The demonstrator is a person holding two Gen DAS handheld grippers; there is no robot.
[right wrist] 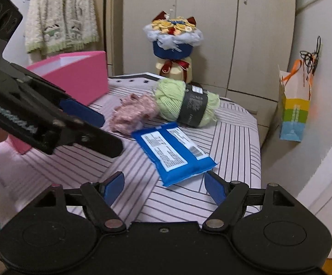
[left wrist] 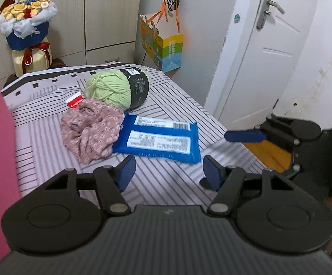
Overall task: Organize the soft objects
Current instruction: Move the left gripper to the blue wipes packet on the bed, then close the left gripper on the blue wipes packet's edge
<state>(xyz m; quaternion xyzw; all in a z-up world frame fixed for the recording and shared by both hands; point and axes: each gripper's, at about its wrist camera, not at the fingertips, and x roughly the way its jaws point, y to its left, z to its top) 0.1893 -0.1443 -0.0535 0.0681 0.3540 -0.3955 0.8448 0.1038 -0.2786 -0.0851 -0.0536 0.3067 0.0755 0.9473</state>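
On the striped cover (left wrist: 166, 183) lie a blue wet-wipe pack (left wrist: 159, 139), a crumpled pink floral cloth (left wrist: 92, 133) and a green yarn skein (left wrist: 117, 87) with a dark label. My left gripper (left wrist: 169, 171) hovers just short of the pack's near edge, open, nothing between its blue pads. In the right wrist view the pack (right wrist: 172, 151) lies slantwise, with the cloth (right wrist: 131, 112) and yarn (right wrist: 184, 100) behind it. My right gripper (right wrist: 164, 183) is open at the pack's near corner, not touching it. The left gripper's blue finger (right wrist: 81, 112) reaches in from the left.
An open pink box (right wrist: 78, 78) stands at the cover's left side. A bouquet (right wrist: 172, 39) stands behind, before the wardrobe. A colourful gift bag (left wrist: 163, 45) hangs on the wall, and a white door (left wrist: 269, 57) is at right. The cover's right edge (right wrist: 257, 149) drops to the floor.
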